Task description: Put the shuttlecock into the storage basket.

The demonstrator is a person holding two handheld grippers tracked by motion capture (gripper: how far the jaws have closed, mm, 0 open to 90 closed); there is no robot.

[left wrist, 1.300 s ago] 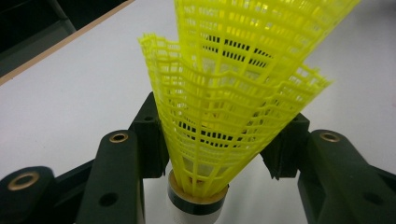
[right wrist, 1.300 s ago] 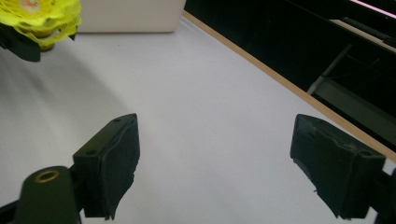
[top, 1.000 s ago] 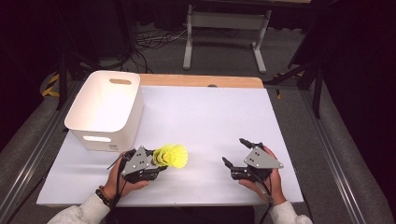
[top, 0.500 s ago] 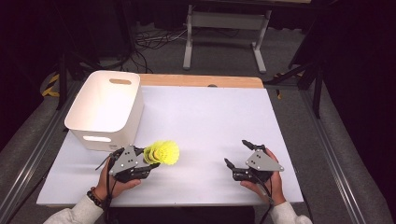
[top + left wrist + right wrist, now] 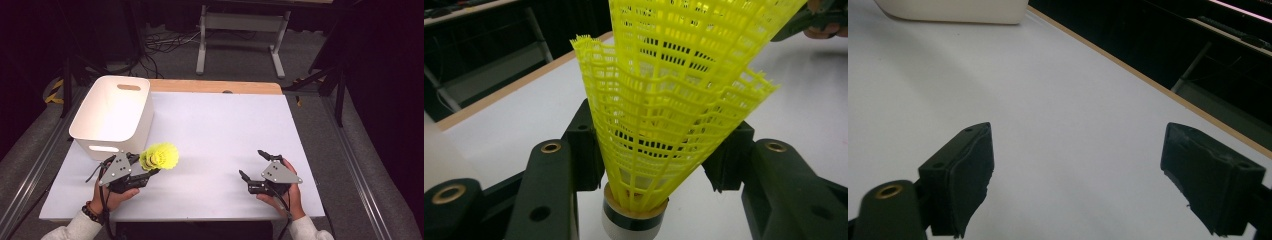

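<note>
Shuttlecock of yellow plastic mesh with a white cork base (image 5: 161, 156) is the item in hand, noted after its larger surroundings. White-topped counter with a wooden far edge (image 5: 225, 130) carries a white rectangular plastic bin with slotted handles (image 5: 112, 115) at its far-left area. Left hand-held gripper (image 5: 146, 170) sits near the counter's front-left, just in front of the bin, and its two black jaws press on either side of the shuttlecock's lower skirt (image 5: 659, 125), just above the banded base. The skirt flares up and away from the jaws, and the shuttlecock appears raised off the counter surface, close to the bin's front corner. Right hand-held gripper (image 5: 254, 165) is held at the front-right of the counter, well apart from the left, with its jaws (image 5: 1078, 175) spread wide and bare counter between them.
</note>
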